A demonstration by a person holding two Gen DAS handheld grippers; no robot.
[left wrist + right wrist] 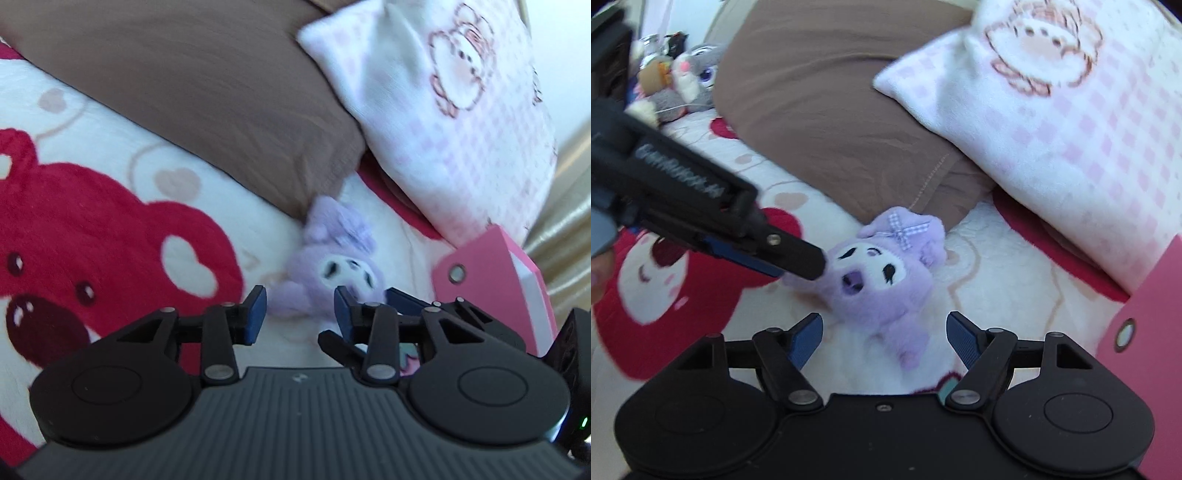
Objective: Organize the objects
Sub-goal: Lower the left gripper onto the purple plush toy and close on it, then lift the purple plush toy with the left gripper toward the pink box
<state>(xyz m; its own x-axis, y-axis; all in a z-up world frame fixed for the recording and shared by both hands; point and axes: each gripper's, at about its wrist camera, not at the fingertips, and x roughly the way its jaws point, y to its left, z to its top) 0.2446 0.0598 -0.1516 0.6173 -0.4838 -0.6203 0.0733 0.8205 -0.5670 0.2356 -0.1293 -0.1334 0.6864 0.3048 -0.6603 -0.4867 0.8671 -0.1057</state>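
Both tools wide open and empty, left gripper (299,314) nosing at the purple plush (882,273) lying on the bear blanket (997,295) below the brown pillow (827,110) — best to close squarely around its soft body, not an ear.

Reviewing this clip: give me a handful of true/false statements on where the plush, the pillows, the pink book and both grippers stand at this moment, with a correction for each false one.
1. The purple plush toy lies on the bear-print blanket. True.
2. The right gripper is shut on the plush. False: its jaws stand open, with the plush just ahead of them.
3. The left gripper has open jaws. True.
4. The brown pillow lies on top of the pink checked pillow. False: the checked pillow overlaps the brown one's edge.
5. The pink book sits to the left of the plush. False: it is on the right, by the checked pillow.
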